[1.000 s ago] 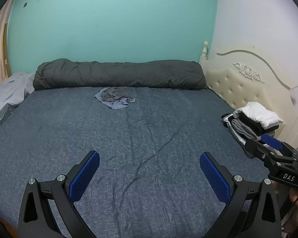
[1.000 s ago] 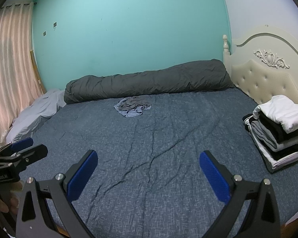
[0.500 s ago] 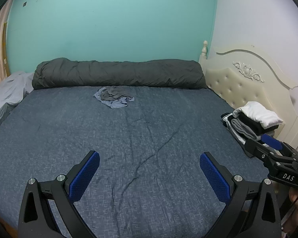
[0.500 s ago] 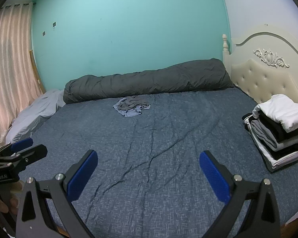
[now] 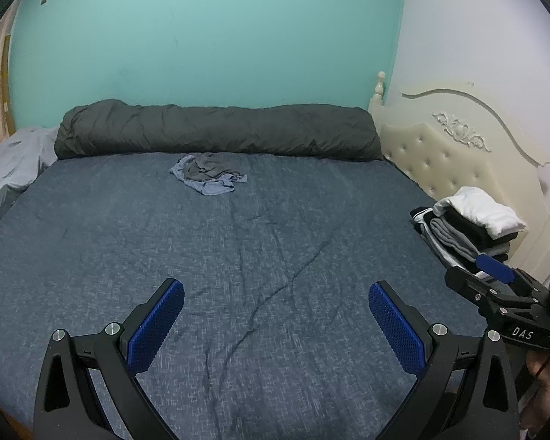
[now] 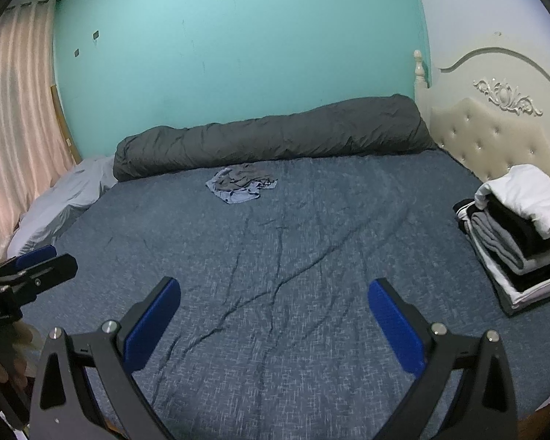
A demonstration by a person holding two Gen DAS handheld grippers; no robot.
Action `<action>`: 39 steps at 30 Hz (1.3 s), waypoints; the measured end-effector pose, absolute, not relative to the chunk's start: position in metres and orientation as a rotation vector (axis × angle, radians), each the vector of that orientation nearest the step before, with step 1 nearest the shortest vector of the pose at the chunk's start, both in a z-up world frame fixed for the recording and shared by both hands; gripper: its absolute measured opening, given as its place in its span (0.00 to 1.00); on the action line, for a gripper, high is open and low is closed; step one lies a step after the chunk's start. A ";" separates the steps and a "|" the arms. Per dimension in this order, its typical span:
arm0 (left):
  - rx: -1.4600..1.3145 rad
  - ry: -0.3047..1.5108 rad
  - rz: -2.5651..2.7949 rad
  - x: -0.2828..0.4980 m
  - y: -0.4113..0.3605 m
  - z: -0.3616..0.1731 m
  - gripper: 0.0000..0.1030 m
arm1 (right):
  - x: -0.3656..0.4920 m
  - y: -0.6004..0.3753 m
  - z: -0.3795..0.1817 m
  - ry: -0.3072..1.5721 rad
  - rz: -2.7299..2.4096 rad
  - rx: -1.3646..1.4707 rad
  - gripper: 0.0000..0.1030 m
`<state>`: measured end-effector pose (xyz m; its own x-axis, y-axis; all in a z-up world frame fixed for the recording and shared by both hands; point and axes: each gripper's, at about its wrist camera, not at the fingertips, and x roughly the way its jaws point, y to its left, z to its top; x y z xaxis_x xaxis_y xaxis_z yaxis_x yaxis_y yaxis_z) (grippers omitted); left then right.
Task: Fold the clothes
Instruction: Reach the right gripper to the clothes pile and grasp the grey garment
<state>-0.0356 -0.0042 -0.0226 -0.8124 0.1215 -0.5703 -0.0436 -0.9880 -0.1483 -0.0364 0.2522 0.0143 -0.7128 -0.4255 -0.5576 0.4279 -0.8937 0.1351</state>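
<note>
While both grippers hang over the near edge of the bed [image 5: 91, 242], I've got nothing in hand: the left gripper [image 5: 275, 324] has its jaws spread wide, and the right gripper [image 6: 273, 324] matches it, jaws apart, blue pads [image 6: 154, 324] facing bare sheet. I read that as readiness for the next pick. One crumpled garment [image 5: 209, 176], grey-blue, lies far off, just in front of the rolled duvet [image 5: 216, 130] along the far wall, well apart from both grippers, so I'd need a long reach. Over by the headboard [image 6: 495, 135] sits the stack [image 6: 520, 234], white piece on top, parked at the bed's edge to leave the middle free for folding. Most of the job looks done; that lone garment seems the last one.
</note>
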 end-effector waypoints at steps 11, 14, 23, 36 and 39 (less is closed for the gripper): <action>-0.976 -0.219 2.908 -0.111 -0.042 -0.049 1.00 | -0.109 0.211 -0.020 0.074 -2.500 0.877 1.00; -0.990 -0.234 2.910 -0.139 -0.055 -0.059 1.00 | -0.139 0.194 -0.031 0.098 -2.475 0.887 1.00; -1.016 -0.279 2.941 -0.225 -0.092 -0.090 1.00 | -0.230 0.140 -0.061 0.136 -2.414 0.878 1.00; -1.076 -0.353 2.913 -0.329 -0.130 -0.120 1.00 | -0.328 0.062 -0.078 0.185 -2.335 0.892 1.00; -1.085 -0.344 2.920 -0.347 -0.138 -0.118 1.00 | -0.349 0.039 -0.078 0.214 -2.319 0.888 1.00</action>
